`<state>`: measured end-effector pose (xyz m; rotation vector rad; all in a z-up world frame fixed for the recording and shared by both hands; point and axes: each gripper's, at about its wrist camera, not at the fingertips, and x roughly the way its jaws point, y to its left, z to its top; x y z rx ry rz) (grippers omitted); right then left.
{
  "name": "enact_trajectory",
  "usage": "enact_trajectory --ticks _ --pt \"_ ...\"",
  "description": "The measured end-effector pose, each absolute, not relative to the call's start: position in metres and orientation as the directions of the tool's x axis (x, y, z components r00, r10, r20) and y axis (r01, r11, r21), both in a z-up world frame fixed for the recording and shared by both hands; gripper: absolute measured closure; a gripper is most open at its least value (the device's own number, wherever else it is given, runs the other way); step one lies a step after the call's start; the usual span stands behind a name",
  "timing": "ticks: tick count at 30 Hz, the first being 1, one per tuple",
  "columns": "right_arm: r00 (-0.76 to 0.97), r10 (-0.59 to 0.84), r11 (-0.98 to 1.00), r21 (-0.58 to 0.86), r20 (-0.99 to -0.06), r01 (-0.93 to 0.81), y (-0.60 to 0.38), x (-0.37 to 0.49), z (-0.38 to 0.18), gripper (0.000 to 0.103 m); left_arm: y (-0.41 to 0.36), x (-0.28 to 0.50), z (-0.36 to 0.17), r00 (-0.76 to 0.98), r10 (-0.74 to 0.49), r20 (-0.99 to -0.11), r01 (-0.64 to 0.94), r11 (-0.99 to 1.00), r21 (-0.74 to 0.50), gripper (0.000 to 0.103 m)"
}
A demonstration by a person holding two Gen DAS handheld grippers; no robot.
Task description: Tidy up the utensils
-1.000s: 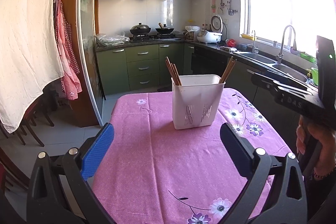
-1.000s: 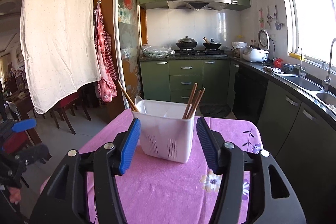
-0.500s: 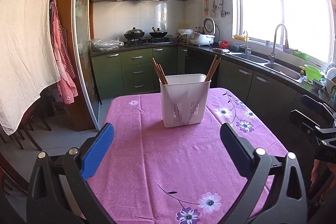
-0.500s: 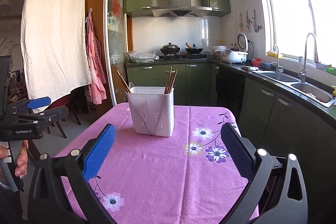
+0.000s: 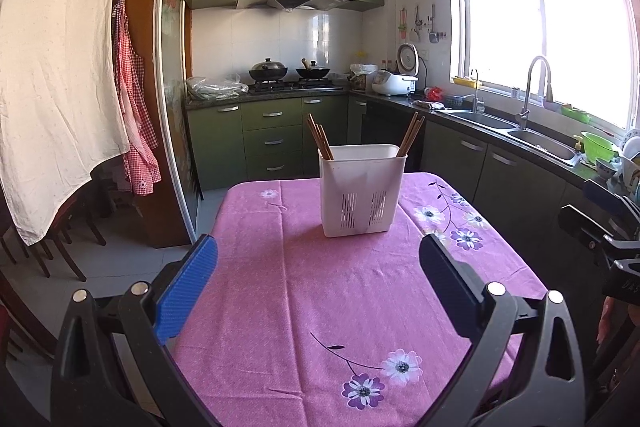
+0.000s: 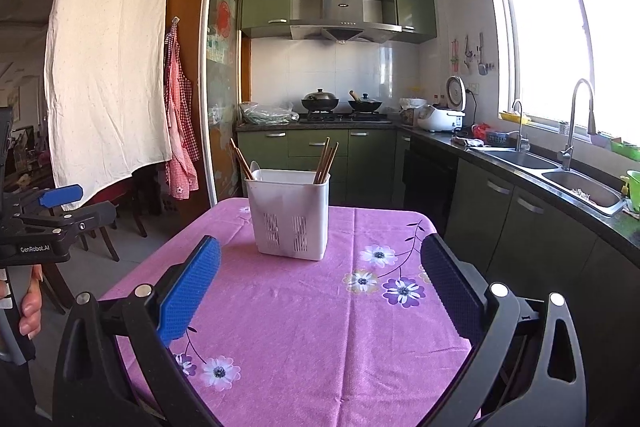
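Observation:
A white slotted utensil holder (image 5: 362,189) stands on the far half of a table with a pink flowered cloth (image 5: 320,299); it also shows in the right wrist view (image 6: 289,213). Brown chopsticks lean in its left end (image 5: 320,141) and right end (image 5: 411,133); a white spoon tip (image 6: 256,173) shows at the left end. My left gripper (image 5: 316,291) is open and empty, well back from the holder. My right gripper (image 6: 320,293) is open and empty, also back from it.
Green kitchen cabinets and a stove with pans (image 5: 286,71) are behind the table. A counter with a sink (image 5: 536,143) runs along the right. A white sheet (image 5: 56,75) and chairs are on the left.
Both grippers have drawn back from the holder, which now looks smaller and farther. The right gripper's jaws have opened wide from around the holder.

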<state>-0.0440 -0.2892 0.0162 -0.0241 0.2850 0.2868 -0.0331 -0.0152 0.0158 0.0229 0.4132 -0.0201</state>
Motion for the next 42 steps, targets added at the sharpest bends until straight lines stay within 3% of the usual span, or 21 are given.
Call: enact_trajectory --ticks 42 --pt "0.912 0.29 0.955 0.026 -0.29 -0.295 -0.2839 -0.0434 0.0155 0.005 -0.019 -0.0389 0.016 0.913 -0.031 -0.407 0.035 0.999 0.001 0.007"
